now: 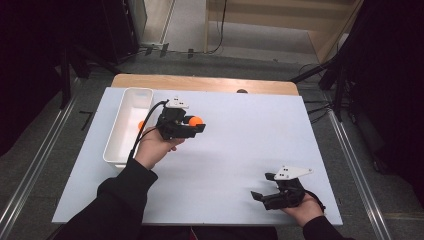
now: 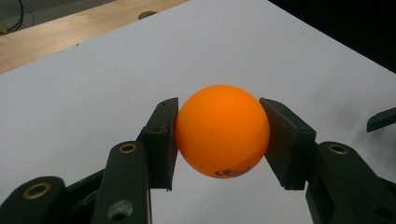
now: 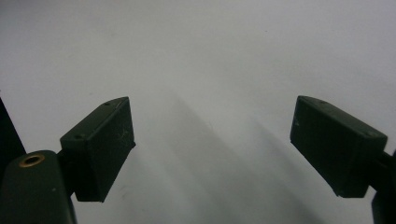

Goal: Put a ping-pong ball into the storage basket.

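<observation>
My left gripper (image 1: 198,124) is shut on an orange ball (image 1: 195,121), held a little above the white sheet just right of the white tray (image 1: 121,131). In the left gripper view the orange ball (image 2: 222,131) sits squeezed between both black pads (image 2: 161,140), with dark print on its underside. A second orange ball (image 1: 141,125) lies inside the tray, partly hidden by my left hand. My right gripper (image 1: 262,187) rests near the front right of the sheet. Its jaws stand wide apart in the right gripper view, with my right gripper (image 3: 212,149) holding nothing.
The white sheet (image 1: 240,145) covers a wooden table (image 1: 210,83) whose far edge shows beyond it. The long tray stands along the sheet's left side. Dark stands and cables lie on the floor at both sides.
</observation>
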Demonstrator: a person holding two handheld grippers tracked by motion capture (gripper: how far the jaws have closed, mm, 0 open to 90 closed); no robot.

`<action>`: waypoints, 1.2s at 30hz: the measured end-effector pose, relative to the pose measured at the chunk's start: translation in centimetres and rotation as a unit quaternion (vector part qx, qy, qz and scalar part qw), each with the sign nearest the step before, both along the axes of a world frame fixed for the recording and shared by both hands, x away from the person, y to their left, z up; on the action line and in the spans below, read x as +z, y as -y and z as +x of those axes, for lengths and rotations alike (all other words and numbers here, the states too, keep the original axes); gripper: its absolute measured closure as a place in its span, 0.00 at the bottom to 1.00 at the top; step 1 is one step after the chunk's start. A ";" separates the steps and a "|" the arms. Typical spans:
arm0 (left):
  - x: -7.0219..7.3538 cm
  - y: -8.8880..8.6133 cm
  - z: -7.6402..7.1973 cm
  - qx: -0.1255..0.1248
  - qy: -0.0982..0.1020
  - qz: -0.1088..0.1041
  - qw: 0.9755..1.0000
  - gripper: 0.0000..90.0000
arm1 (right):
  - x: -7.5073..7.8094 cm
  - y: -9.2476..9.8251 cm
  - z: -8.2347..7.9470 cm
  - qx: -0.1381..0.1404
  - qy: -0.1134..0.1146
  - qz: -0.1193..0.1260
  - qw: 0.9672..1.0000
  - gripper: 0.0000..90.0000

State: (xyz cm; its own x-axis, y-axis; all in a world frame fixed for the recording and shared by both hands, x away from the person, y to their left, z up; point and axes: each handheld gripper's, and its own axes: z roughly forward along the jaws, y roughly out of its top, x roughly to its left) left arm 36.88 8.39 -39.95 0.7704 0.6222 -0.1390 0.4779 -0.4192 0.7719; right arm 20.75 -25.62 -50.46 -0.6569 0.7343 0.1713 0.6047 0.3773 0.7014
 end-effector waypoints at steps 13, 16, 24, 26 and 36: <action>0.2 -1.0 0.5 0.016 0.003 0.004 1.000 0.56 | 0.0 0.0 0.0 0.001 0.001 0.002 1.000 0.14; 0.4 -1.3 0.5 0.017 0.004 0.002 1.000 0.56 | 0.0 0.0 0.0 0.002 0.002 0.002 1.000 0.14; 0.6 -2.1 0.7 0.028 0.007 0.004 1.000 0.56 | 0.1 -0.1 0.1 0.003 0.002 0.001 1.000 0.14; 0.6 -2.3 0.7 0.028 0.006 0.006 1.000 0.56 | 0.1 -0.1 0.1 0.004 0.002 0.002 1.000 0.14; 1.0 -3.8 1.0 0.041 0.005 0.006 0.999 0.56 | 0.1 -0.3 0.3 0.007 0.002 0.001 1.000 0.14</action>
State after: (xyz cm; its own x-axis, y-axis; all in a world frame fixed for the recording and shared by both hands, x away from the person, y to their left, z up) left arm 37.84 12.19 -38.93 0.7184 0.6845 -0.1240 0.5034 -0.3886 0.7718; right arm 21.04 -25.35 -50.36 -0.6685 0.7239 0.1706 0.5960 0.3843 0.7050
